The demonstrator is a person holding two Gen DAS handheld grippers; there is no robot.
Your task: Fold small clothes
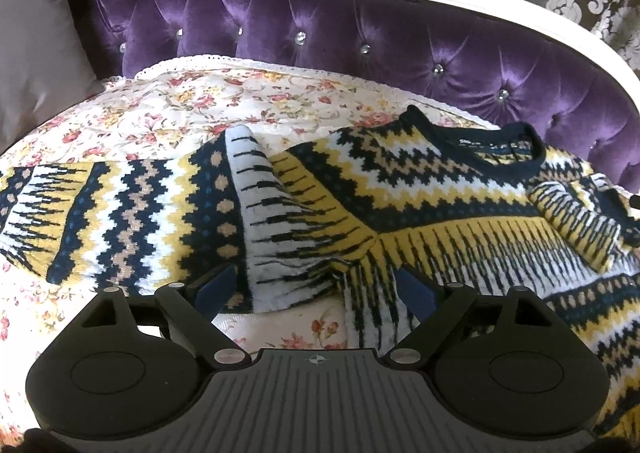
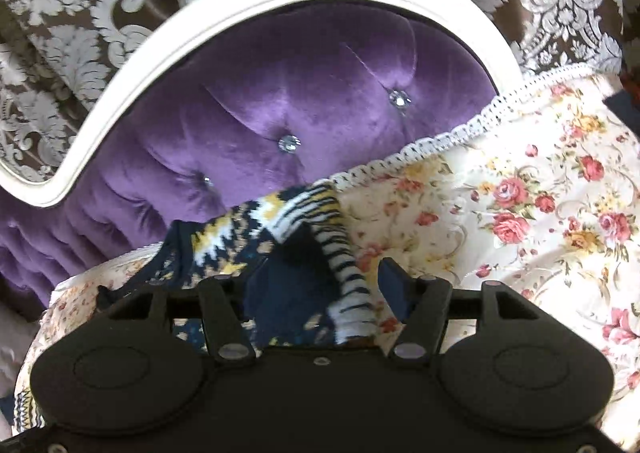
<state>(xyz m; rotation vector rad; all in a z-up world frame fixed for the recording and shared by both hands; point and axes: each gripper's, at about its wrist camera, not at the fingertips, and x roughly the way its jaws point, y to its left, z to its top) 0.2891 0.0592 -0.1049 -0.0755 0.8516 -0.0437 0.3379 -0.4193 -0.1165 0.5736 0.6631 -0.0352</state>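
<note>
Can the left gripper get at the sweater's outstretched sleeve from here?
Probably yes. The left gripper has its jaws wide open, with the underarm bunch of the sweater between them. The sleeve lies flat on the floral cover, uncovered.

The left gripper is pointing toward 12 o'clock, jaws spread wide. The right gripper is pointing likewise, jaws standing parted.

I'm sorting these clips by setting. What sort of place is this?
Most likely a home living room or bedroom: a purple tufted velvet sofa back with white frame, a floral quilted cover under the patterned sweater, and damask wallpaper.
</note>
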